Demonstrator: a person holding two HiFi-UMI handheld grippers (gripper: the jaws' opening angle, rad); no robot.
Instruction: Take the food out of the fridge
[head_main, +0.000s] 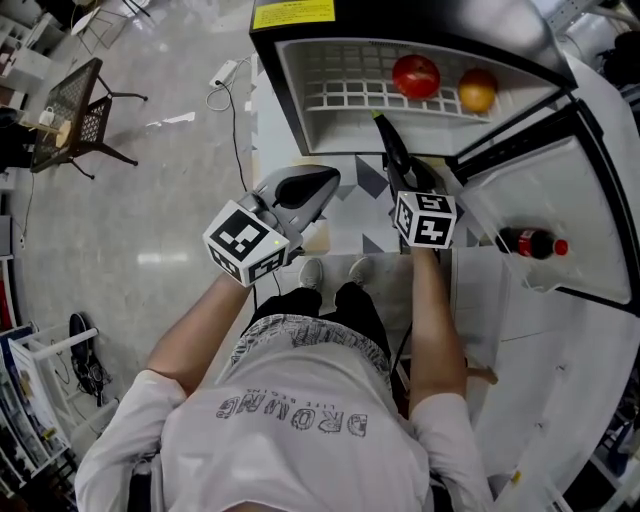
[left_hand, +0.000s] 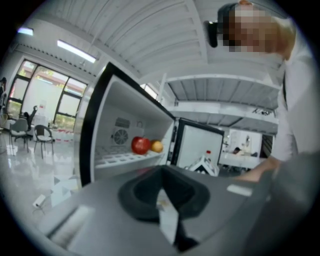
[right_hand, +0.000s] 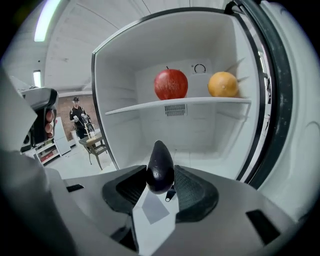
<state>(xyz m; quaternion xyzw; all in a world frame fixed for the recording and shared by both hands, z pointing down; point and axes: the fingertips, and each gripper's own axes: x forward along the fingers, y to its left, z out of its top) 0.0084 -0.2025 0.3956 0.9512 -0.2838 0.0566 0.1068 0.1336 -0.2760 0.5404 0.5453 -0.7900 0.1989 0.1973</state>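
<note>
Right gripper (right_hand: 159, 176) clamps a dark eggplant (right_hand: 160, 161) at the fridge (head_main: 292, 100) mouth. Left gripper (left_hand: 162, 192) is closed and empty. Apple (right_hand: 170, 84) and orange (right_hand: 223, 84) rest on the shelf (right_hand: 135, 109) at 12 o'clock. Likely hazard: the smooth, tapered eggplant slips forward from the pads.

The fridge (head_main: 296, 100) is white inside, with a black frame. On its shelf are a red apple (head_main: 416, 76) and a yellow-orange fruit (head_main: 478, 90). In front of the fridge, the eggplant (right_hand: 160, 170) is glossy dark purple, almost black.
</note>
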